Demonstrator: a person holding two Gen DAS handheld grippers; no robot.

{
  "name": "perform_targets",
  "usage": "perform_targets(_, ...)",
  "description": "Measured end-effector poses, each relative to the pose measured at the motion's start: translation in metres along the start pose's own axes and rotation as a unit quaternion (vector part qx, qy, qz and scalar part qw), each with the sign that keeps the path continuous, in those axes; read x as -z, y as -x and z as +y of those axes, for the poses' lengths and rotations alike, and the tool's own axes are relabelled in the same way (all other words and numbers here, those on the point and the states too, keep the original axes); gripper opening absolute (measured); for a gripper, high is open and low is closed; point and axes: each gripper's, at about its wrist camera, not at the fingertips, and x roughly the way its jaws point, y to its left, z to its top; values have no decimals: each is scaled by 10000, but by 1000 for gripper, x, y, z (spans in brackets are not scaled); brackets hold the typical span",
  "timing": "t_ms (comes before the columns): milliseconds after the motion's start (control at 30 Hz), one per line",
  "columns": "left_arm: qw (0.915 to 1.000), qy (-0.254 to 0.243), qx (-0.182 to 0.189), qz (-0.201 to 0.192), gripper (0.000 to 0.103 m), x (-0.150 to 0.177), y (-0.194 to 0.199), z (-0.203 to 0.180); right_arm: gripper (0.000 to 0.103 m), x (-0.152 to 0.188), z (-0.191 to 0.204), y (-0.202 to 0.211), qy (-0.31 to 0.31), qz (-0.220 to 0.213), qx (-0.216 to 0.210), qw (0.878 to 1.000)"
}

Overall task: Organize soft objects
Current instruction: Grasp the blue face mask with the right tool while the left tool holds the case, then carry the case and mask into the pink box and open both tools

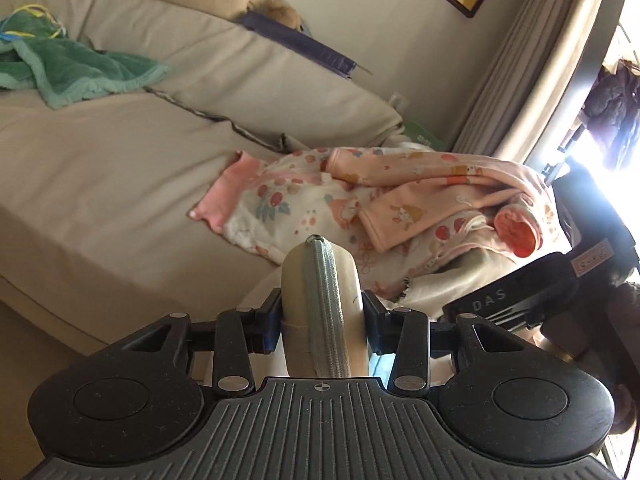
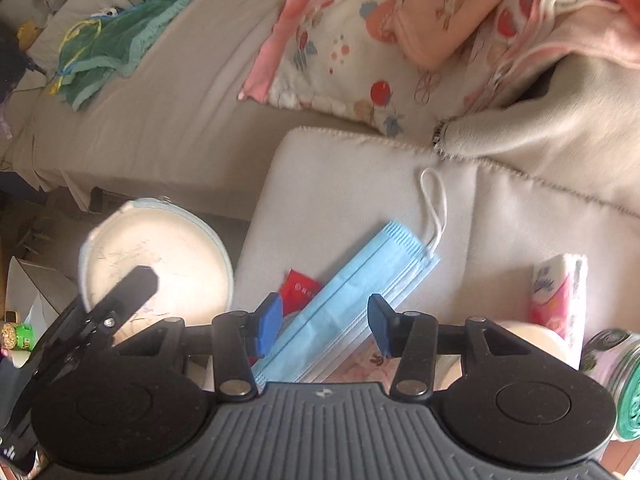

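The left gripper point(image 1: 322, 326) clamped the round zip pouch point(image 1: 323, 304) edge-on (probably for stowing), near the sofa; the right gripper point(image 2: 325, 322) hovered released over the face mask point(image 2: 360, 284).

**Readable text: one item**

"DAS" in pale letters on the black bar of the other tool point(image 1: 508, 296), left wrist view. Small pink sticker point(image 1: 595, 261) above it: print illegible. Red packet point(image 2: 300, 286) and tissue pack point(image 2: 558, 296), right wrist view: markings too blurred to read.
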Motion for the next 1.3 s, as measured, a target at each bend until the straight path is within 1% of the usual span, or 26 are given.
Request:
perform_targets(33,10000,-14,-34,-31,45,2,5,2,48,1,10,-3,156,-71,172,9997)
perform_targets(100,9998,-2,-122,-123,45,6,13,7,48,1,20,-12,158,62,139,9998)
perform_targets(200,9993,132,-195,-280,45,12,24,19,48,5,30,-24,245,165,325,9990)
perform_targets(300,9989,315,-184,-282,45,18,28,31,48,10,40,-40,376,299,626,9969)
perform_targets(367,9987,429,-124,-231,45,23,28,38,48,14,43,-50,347,442,830,9950)
perform_targets(433,9985,491,-93,-214,45,27,29,43,48,18,46,-58,258,491,1004,9934)
perform_targets(467,9984,514,-81,-206,45,29,29,45,48,20,47,-61,219,480,1085,9927)
perform_targets(567,9982,573,-78,-175,45,33,32,50,53,22,51,-63,172,287,1179,9925)
perform_targets(667,9981,599,-80,-148,45,38,35,52,52,24,49,-60,275,225,1120,9931)
perform_targets(700,9981,605,-81,-132,45,39,36,52,49,25,47,-58,299,240,1057,9937)
perform_targets(733,9980,617,-85,-113,45,40,36,51,35,27,45,-55,338,238,979,9943)
perform_targets(767,9979,635,-92,-93,45,40,36,51,18,28,44,-53,390,278,908,9947)
perform_targets(800,9978,649,-96,-71,45,40,36,50,11,29,42,-48,420,302,884,9947)
perform_targets(833,9978,650,-93,-60,45,40,36,48,5,31,42,-42,460,266,863,9949)
perform_targets(933,9982,588,-71,-62,45,33,39,38,4,38,48,-10,782,-70,706,9944)
perform_targets(1067,9993,286,-69,-230,45,12,49,12,3,46,49,57,982,-626,138,9931)
perform_targets(1167,9993,8,21,-364,45,-8,55,-20,3,58,43,114,1136,-1190,-170,9862)
perform_targets(1300,9985,-366,211,-347,45,-26,50,-69,3,78,16,183,1194,-1876,-425,9740)
